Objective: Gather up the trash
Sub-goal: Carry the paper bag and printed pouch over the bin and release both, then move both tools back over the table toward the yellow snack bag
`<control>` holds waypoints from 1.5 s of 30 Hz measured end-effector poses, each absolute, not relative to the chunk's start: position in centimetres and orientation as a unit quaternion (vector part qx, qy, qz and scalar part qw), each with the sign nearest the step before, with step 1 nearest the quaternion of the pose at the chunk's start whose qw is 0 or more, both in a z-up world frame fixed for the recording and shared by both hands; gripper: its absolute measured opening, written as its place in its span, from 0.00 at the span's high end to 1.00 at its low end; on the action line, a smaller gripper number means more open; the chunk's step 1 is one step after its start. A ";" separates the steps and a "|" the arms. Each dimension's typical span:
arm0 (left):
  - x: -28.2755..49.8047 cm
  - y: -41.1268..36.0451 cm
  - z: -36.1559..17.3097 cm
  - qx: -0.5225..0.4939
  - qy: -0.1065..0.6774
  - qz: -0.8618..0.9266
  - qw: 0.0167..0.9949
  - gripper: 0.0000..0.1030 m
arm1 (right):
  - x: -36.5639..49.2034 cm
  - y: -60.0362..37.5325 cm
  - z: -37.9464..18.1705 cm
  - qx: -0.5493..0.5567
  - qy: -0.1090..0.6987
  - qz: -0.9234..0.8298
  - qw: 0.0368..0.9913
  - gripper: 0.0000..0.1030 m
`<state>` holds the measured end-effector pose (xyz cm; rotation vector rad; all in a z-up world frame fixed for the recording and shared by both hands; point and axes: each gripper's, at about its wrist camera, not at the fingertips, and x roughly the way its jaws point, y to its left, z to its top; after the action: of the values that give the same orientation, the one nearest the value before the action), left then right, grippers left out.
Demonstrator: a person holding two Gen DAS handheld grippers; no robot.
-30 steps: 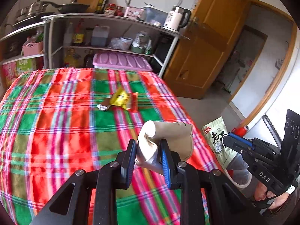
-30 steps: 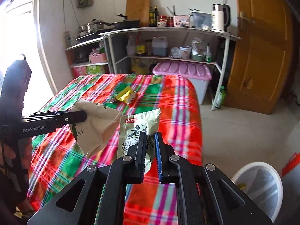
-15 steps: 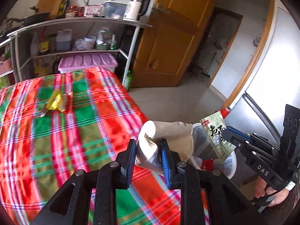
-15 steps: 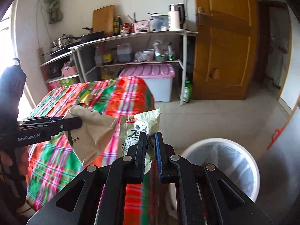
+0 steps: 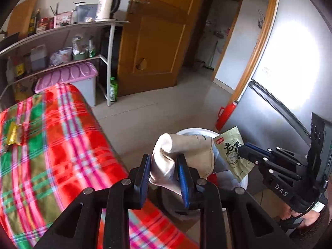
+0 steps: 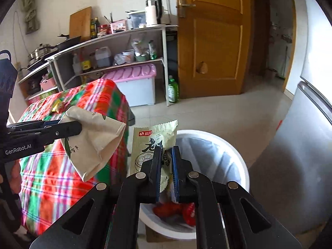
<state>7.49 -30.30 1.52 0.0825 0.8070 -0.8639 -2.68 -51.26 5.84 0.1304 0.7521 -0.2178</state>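
White bin point(image 6: 209, 145) now lies under both held wrappers, the plaid table point(image 5: 51, 145) slid aside

Your left gripper point(image 5: 165, 173) points forward and down, its blue-padded jaws a little apart and clamped on a crumpled bag point(image 5: 186, 155); from the right wrist view it reaches in level from the left edge, with your fingers point(image 6: 15, 175) wrapped on its handle low at that side. Your right gripper point(image 6: 166, 168) also tilts downward, jaws nearly together and pinching a flat packet point(image 6: 149, 143) by its lower edge; in the left wrist view it comes in from the right, your hand point(image 5: 305, 220) gripping the handle at the lower right corner
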 end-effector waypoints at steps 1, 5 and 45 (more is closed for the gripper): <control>7.4 -31.1 1.3 0.039 0.381 -0.411 0.827 0.75 | -2.8 -51.9 5.5 0.066 0.369 -0.115 0.920 0.90; 7.1 -34.5 -0.1 0.055 0.391 -0.419 0.818 0.75 | -3.5 -54.4 3.7 0.083 0.385 -0.137 0.909 0.90; 6.6 -33.8 -0.2 0.065 0.394 -0.387 0.831 0.59 | -4.3 -54.5 3.5 0.104 0.389 -0.141 0.904 0.61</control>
<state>6.64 -33.84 -0.17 0.1369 0.8359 -0.8218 -4.32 -54.50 3.54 0.2142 0.8032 -0.2923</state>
